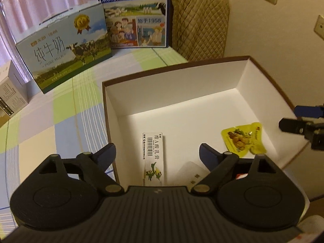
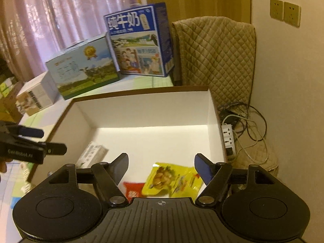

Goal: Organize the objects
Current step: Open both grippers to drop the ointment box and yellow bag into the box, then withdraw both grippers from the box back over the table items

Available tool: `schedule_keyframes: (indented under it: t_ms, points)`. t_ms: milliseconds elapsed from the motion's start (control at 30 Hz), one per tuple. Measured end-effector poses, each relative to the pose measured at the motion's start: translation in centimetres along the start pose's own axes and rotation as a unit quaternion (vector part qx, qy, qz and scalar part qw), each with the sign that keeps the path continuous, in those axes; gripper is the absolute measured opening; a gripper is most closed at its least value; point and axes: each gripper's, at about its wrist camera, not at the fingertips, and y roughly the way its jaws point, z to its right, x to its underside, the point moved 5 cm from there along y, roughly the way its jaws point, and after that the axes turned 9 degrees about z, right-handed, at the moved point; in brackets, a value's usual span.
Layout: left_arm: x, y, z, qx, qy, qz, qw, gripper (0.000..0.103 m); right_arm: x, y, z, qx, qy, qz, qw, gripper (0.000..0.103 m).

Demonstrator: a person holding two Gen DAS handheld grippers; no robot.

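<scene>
A white open box with a brown rim (image 1: 174,68) (image 2: 141,90) stands on the table. Inside lie a small white carton with a barcode and a green cartoon bird (image 1: 155,158) (image 2: 92,155), a yellow snack packet (image 1: 243,139) (image 2: 172,180), a red packet (image 2: 132,190) and a pale flat packet (image 1: 190,172). My left gripper (image 1: 158,154) hangs open over the box's near-left corner with nothing between its fingers. Over the box's near edge, above the yellow packet, my right gripper (image 2: 161,167) stands open and empty. Each gripper shows at the edge of the other's view.
Two milk cases (image 1: 62,46) (image 1: 135,14) stand at the back of the checked tablecloth (image 1: 60,109), with a smaller white carton (image 2: 36,95) to the left. A quilted chair (image 2: 214,56) stands by the wall. A power strip with cables (image 2: 228,137) lies on the floor.
</scene>
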Motion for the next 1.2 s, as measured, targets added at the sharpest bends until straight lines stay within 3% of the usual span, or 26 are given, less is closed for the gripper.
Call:
schedule_keyframes:
  t_ms: [233, 567, 1200]
  points:
    - [0.3, -4.8, 0.4, 0.000, 0.007, 0.026, 0.9996, 0.091, 0.5, -3.7, -1.8, -0.011, 0.006, 0.012, 1.000, 0.071]
    - [4.1, -11.3, -0.8, -0.005, -0.047, 0.045, 0.9979, 0.091, 2.1, -7.8, -4.7, -0.022, 0.014, 0.012, 1.000, 0.071]
    - [10.6, -19.0, -4.1, -0.046, -0.104, 0.055, 0.9920, 0.091, 5.9, -11.0, -10.9, -0.072, 0.013, 0.001, 0.997, 0.071]
